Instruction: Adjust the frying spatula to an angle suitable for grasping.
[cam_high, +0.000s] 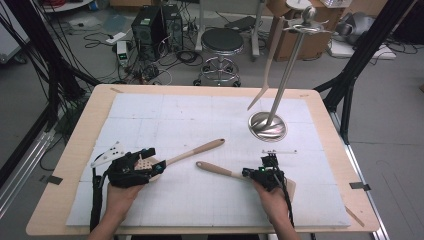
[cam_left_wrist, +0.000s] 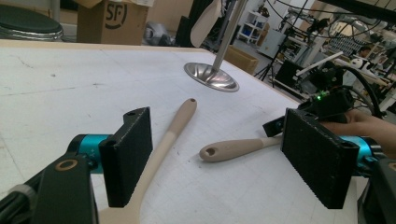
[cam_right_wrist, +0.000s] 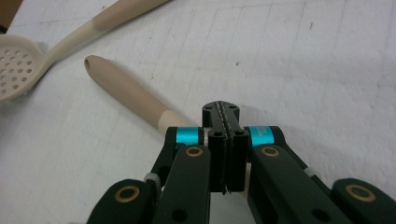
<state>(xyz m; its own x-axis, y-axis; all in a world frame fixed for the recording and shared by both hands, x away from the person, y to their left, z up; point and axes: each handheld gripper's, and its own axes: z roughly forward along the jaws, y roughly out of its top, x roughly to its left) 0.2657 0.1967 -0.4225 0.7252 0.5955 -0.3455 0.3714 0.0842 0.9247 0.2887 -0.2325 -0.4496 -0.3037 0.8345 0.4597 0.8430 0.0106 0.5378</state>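
Two pale kitchen utensils lie on the white mat that covers the table, both toward the near edge where the person stands. The left tongs (cam_high: 150, 159) are released, their black jaws standing wide apart either side of the skimmer spoon (cam_high: 192, 151). Its perforated head rests just under them, and its handle runs away toward the middle of the table. Held like that, the jaws look lined up to clamp the spoon close to its head, where it would swing least when lifted.

The right tongs (cam_high: 257, 173) are clenched tight. In the right gripper view the pads meet flat with no gap. The second utensil (cam_high: 220, 171) lies beside and beneath them, its rounded handle end pointing toward the skimmer. Whether the flat part is pinched between the pads I cannot tell; the handle seems to pass under the jaws rather than between them.

Toward the far right corner stands a steel hanging rack (cam_high: 268, 126) on a round base, with one utensil (cam_high: 270, 65) already dangling from its top. Both handles on the mat have a hole at the end, so I judge they are meant for that rack.
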